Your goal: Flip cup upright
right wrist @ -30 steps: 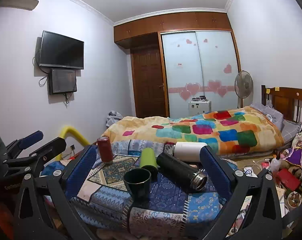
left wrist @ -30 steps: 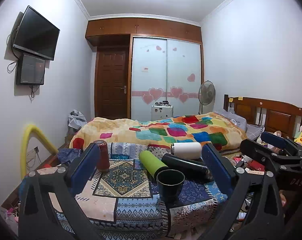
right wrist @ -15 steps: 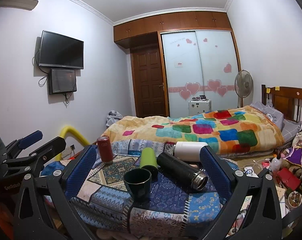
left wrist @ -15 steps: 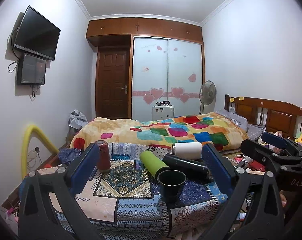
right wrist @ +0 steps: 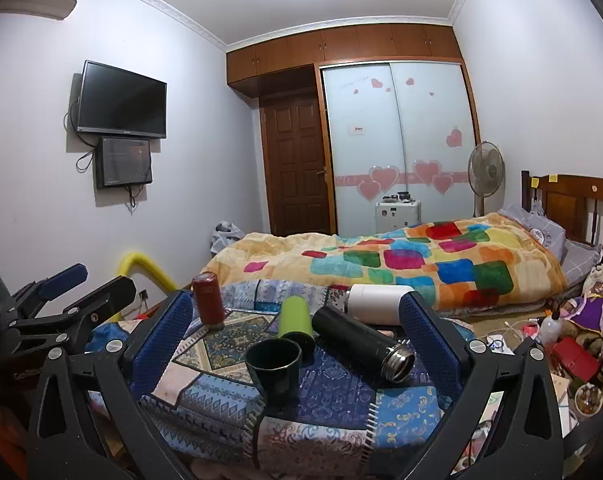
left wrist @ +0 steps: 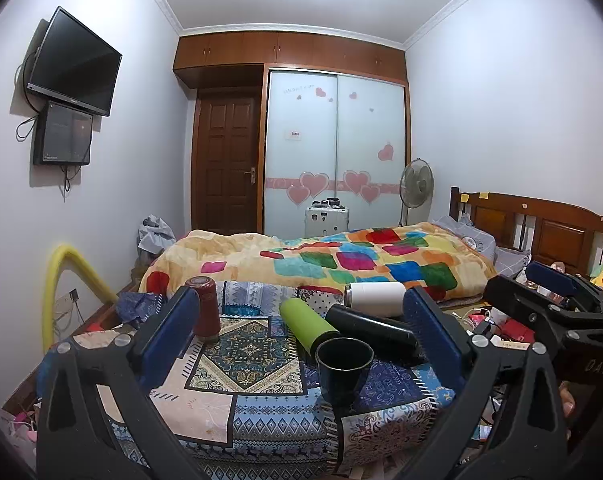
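Observation:
A dark cup (left wrist: 343, 368) stands upright, mouth up, near the front of a patchwork-covered table (left wrist: 237, 412); it also shows in the right wrist view (right wrist: 273, 370). Behind it lie a green bottle (left wrist: 307, 324), a black flask (left wrist: 371, 330) and a white bottle (left wrist: 375, 298) on their sides. A red bottle (left wrist: 203, 308) stands upright at the back left. My left gripper (left wrist: 301, 344) is open and empty, short of the cup. My right gripper (right wrist: 293, 340) is open and empty, also short of it. Each gripper shows at the edge of the other's view.
A bed with a colourful quilt (left wrist: 321, 260) lies behind the table. A yellow tube (left wrist: 61, 280) arches at the left wall. Clutter (right wrist: 561, 344) covers the floor at the right. A fan (right wrist: 485, 172) and wardrobe stand at the back.

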The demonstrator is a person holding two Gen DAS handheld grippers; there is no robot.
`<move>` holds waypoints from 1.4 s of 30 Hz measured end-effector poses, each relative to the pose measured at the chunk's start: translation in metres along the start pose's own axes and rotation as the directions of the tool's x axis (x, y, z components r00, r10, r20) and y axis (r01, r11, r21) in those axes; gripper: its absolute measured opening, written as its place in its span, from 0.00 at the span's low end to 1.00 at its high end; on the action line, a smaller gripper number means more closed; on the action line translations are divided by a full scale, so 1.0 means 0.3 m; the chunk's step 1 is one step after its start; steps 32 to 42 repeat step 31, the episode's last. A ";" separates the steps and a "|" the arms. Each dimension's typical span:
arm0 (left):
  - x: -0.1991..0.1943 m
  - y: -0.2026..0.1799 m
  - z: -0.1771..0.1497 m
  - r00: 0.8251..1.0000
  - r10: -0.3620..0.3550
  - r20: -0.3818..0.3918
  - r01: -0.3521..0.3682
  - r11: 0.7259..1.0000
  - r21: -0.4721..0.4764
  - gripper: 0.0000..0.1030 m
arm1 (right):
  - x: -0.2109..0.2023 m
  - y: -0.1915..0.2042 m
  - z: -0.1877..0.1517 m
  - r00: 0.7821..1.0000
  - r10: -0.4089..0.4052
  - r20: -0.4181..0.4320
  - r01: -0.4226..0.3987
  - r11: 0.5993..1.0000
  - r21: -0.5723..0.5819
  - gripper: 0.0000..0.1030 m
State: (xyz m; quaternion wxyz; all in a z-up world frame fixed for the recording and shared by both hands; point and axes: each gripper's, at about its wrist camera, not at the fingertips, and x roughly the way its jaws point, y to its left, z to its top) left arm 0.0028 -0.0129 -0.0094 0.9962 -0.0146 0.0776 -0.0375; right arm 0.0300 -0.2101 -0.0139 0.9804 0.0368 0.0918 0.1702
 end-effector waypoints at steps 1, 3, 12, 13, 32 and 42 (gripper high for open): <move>0.000 0.001 0.001 1.000 0.000 0.000 0.000 1.000 0.000 1.00 | 0.000 0.000 0.000 1.000 -0.001 0.000 0.001 1.000 0.000 1.00; 0.000 0.000 0.001 1.000 -0.001 0.001 0.001 1.000 0.000 1.00 | 0.003 0.001 0.004 1.000 0.000 0.001 0.000 1.000 0.000 1.00; 0.004 -0.004 0.003 1.000 -0.009 0.004 0.009 1.000 0.003 1.00 | 0.005 -0.003 0.011 1.000 -0.005 0.008 0.005 1.000 -0.003 1.00; 0.005 -0.005 0.003 1.000 -0.009 0.004 0.009 1.000 0.003 1.00 | 0.003 -0.002 0.012 1.000 -0.005 0.009 0.005 1.000 -0.003 1.00; -0.003 -0.017 0.002 1.000 -0.022 -0.008 0.022 1.000 -0.003 1.00 | -0.003 0.006 0.014 1.000 -0.007 0.019 0.007 1.000 -0.006 1.00; -0.003 -0.017 0.002 1.000 -0.022 -0.008 0.022 1.000 -0.003 1.00 | -0.003 0.006 0.014 1.000 -0.007 0.019 0.007 1.000 -0.006 1.00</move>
